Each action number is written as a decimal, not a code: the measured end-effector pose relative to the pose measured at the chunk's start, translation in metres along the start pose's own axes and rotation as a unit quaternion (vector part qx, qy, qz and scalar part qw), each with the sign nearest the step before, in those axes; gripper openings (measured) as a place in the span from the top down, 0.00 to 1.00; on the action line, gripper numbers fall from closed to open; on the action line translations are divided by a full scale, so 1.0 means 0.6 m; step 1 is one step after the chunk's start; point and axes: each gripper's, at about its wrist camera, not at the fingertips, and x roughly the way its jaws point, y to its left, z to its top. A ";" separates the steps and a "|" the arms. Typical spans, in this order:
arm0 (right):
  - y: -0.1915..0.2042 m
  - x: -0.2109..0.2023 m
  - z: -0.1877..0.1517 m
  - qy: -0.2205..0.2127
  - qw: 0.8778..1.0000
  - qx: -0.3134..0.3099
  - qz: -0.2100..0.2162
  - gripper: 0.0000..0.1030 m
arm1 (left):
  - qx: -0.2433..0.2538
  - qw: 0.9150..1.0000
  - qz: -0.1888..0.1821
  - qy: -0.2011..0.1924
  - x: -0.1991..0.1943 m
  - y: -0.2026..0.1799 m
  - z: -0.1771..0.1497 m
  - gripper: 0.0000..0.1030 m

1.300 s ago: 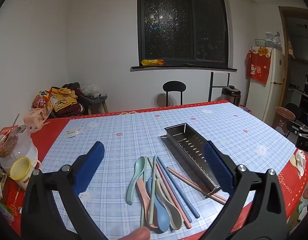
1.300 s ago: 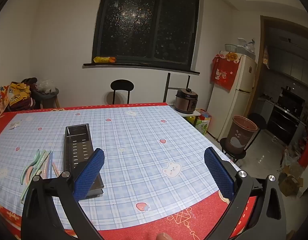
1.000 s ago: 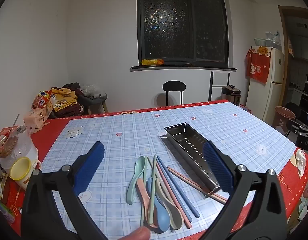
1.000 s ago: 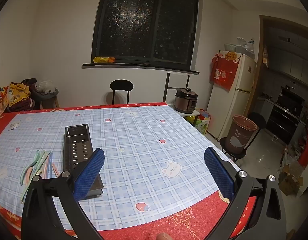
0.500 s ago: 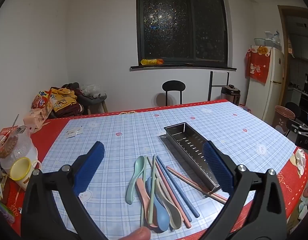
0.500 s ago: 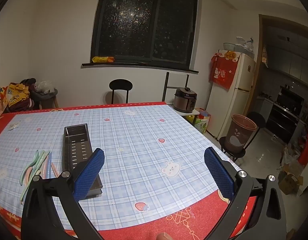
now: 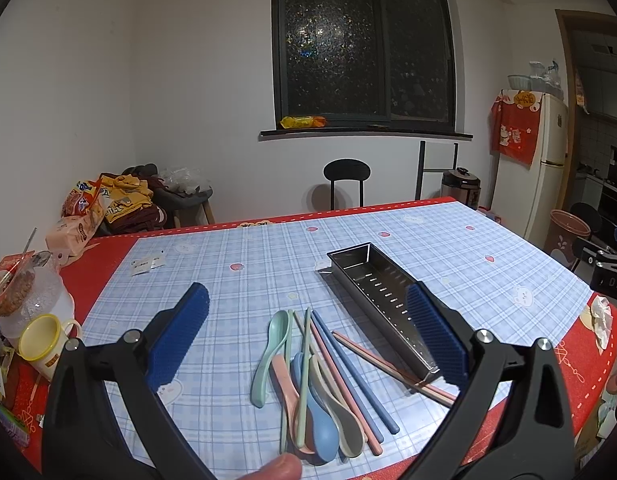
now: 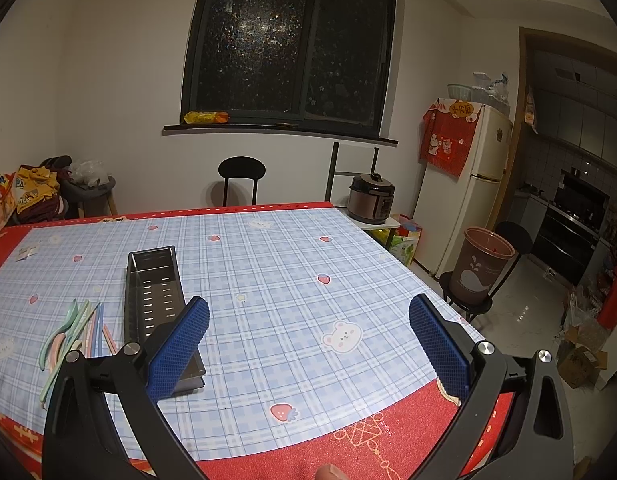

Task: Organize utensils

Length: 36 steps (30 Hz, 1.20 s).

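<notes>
**Utensils lying loose, nothing lifted so far**

Utensils [image 7: 320, 380] are lying in a loose heap on the worktop [image 7: 236, 288], just left of the steel tray [image 7: 382, 300] as the left wrist camera sees it. The heap is made of pastel spoons [image 7: 268, 354] and chopsticks [image 7: 352, 372], overlapping and pointing roughly the same way. One pinkish pair of chopsticks is resting against the tray's near long wall. The tray itself is sitting empty, its slotted floor showing.

Across the last second or so, almost nothing is changing: both cameras are drifting only a hair, and every utensil is staying where it was. The left gripper [image 7: 308, 340] is hovering above the heap with its jaws spread wide and nothing between them. The right gripper [image 8: 308, 340] is likewise gaping wide and empty, hanging over bare worktop to the right of the tray [image 8: 154, 300], well apart from the utensils [image 8: 72, 332].

That stillness suggests the task is only starting. The left gripper is looking best placed for a first pick, probably an outer spoon or chopstick, since the middle pieces are crossing one another and may drag neighbours along.
</notes>
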 end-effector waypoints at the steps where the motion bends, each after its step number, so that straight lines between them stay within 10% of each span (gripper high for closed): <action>1: 0.000 0.000 0.000 0.000 1.000 0.000 0.000 0.05 | 0.000 1.000 -0.001 0.000 0.000 0.000 0.000 0.05; 36: -0.001 0.002 -0.002 -0.001 1.000 0.001 -0.001 0.05 | 0.001 1.000 -0.001 0.000 0.000 0.003 0.001 0.05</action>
